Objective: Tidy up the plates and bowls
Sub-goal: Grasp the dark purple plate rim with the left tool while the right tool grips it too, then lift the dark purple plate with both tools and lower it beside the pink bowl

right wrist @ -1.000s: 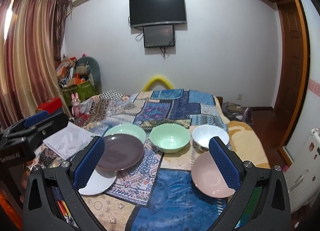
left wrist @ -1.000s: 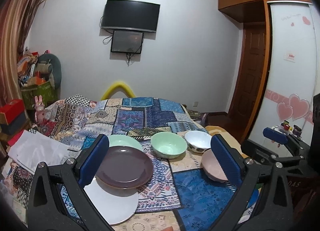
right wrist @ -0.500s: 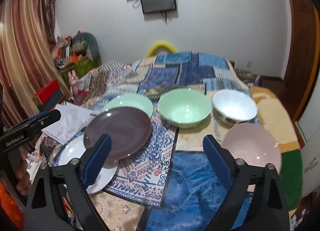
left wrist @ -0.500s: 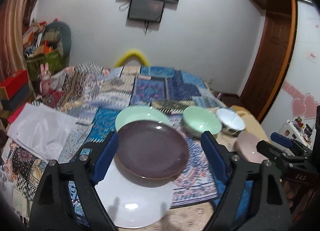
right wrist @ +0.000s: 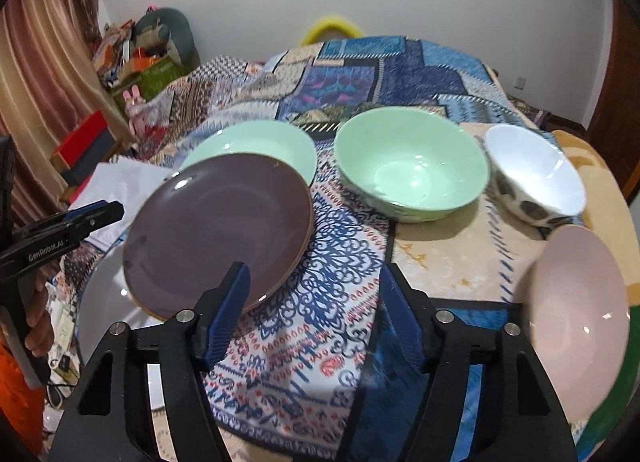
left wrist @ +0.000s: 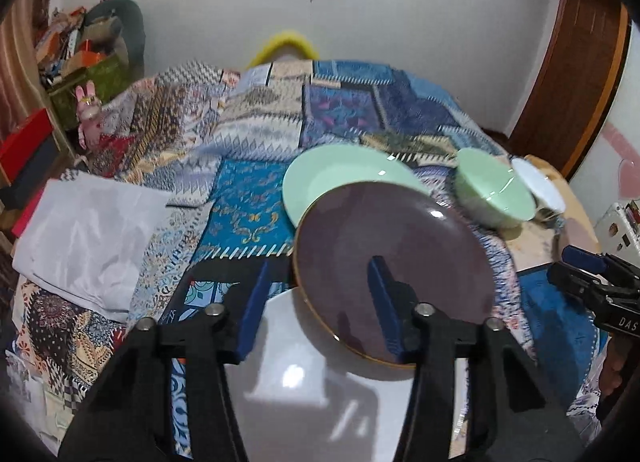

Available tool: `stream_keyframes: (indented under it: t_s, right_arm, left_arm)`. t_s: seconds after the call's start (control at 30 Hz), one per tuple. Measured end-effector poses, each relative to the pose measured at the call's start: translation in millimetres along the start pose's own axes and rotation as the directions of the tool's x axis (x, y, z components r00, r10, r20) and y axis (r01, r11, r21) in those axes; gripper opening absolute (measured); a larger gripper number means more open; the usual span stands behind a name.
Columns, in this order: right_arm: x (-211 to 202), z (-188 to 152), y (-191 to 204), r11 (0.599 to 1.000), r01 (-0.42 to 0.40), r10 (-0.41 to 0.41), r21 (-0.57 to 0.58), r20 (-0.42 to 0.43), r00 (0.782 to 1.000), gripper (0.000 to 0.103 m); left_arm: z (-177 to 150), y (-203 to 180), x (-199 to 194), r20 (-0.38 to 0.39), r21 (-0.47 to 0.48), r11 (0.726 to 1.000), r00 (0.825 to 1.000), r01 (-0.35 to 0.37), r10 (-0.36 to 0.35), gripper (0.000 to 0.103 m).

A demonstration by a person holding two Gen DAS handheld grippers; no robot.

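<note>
A dark purple plate (left wrist: 394, 262) (right wrist: 218, 227) lies tilted on a white plate (left wrist: 316, 378) (right wrist: 96, 302) and a light green plate (left wrist: 344, 177) (right wrist: 256, 147). A green bowl (right wrist: 412, 169) (left wrist: 494, 189), a white patterned bowl (right wrist: 536, 177) (left wrist: 538, 189) and a pink plate (right wrist: 576, 318) lie to the right. My left gripper (left wrist: 316, 302) is open, its jaws straddling the purple plate's near left edge. My right gripper (right wrist: 312, 314) is open over the cloth, its left finger by the purple plate's right rim.
The dishes lie on a patchwork cloth (right wrist: 320, 302) over a bed. A white folded sheet (left wrist: 88, 234) lies at the left. Boxes and clutter (left wrist: 80, 57) stand by the far left wall. A wooden door (left wrist: 580, 61) is at the right.
Both grippers have moved down and forward toward the dishes. Both jaws have narrowed. The left gripper now reaches the purple plate's edge.
</note>
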State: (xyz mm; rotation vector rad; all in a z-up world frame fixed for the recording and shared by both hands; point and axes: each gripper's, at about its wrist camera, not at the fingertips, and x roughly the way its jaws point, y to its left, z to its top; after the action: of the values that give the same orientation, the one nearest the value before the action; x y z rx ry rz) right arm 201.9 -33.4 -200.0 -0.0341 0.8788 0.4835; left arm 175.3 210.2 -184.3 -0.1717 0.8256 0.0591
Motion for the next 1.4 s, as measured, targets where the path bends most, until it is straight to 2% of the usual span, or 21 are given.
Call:
stream_keyframes:
  t_s: [0.1,0.2,0.27,0.6,0.73,1.0,1.17,1.4]
  right_arm:
    - [16,4,3,1.000,-0.004,0.004,-0.013,-0.026,1.000,0.056]
    - [29,6,1,1.000,-0.023,0.023,0.001,-0.057,0.998,0.051]
    - [37,6,-2,0.999,-0.040,0.042,0.022,-0.078,0.996,0.043]
    - [52,11,-3,0.997,-0.069,0.072,0.038,-0.107,0.992,0.031]
    - [58,15,0,0.994,-0.096,0.101,0.046,-0.117,0.988,0.027]
    - [56,16,3,0.993,-0.103,0.108,0.048,-0.113,0.988,0.023]
    - [51,11,2,0.994,-0.104,0.108,0.040,-0.100,0.989,0.023]
    - [41,8,-3,0.994,-0.101,0.105,0.050,-0.085,0.991,0.023]
  left_arm:
    - [3,14,19,-0.052,-0.032,0.999,0.998,0.034,-0.035,0.037]
    - [3,19,33,-0.084,-0.043,0.998,0.995,0.052,-0.055,0.035]
    - [4,20,39,-0.098,-0.038,0.998,0.993,0.056,-0.059,0.033]
    - [6,20,64,-0.159,-0.043,0.996,0.984,0.075,-0.081,0.017]
    - [7,20,65,-0.164,-0.045,0.996,0.983,0.078,-0.085,0.017]
    - [10,24,69,-0.199,-0.050,0.993,0.973,0.111,-0.118,0.017]
    - [8,17,64,-0.194,-0.030,0.996,0.977,0.080,-0.084,0.017]
    - [1,10,55,-0.194,-0.029,0.997,0.978,0.077,-0.081,0.017]
